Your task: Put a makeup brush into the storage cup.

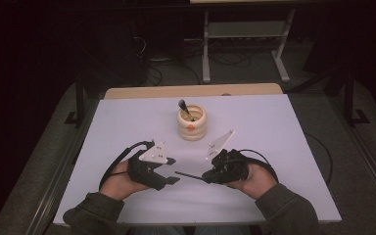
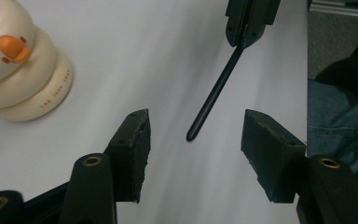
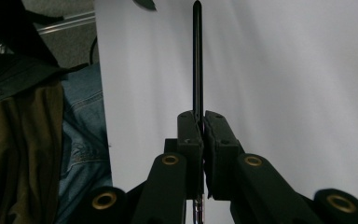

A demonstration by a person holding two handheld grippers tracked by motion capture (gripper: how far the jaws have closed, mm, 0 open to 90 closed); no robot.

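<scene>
The right tool (image 1: 206, 175) is clamped tight on a thin black pen-like rod (image 2: 214, 93), which juts out level over the pale lavender worktop (image 1: 274, 147), its free tip aimed at the left tool (image 1: 172, 172). The left tool's jaws stand partly open with nothing between the pads; the rod's tip sits just ahead of that gap, not yet inside it. Both tools lie on the near side of the cream ribbed ceramic holder with an orange duck mark (image 1: 192, 123), which stands toward the far middle of the worktop with another dark utensil (image 1: 184, 108) leaning in it. The likely risk is a botched handover: if the left tool shuts before the rod enters, it grips air; a glancing hit on the tip could lever the slim rod out of the right tool's narrow hold.
</scene>
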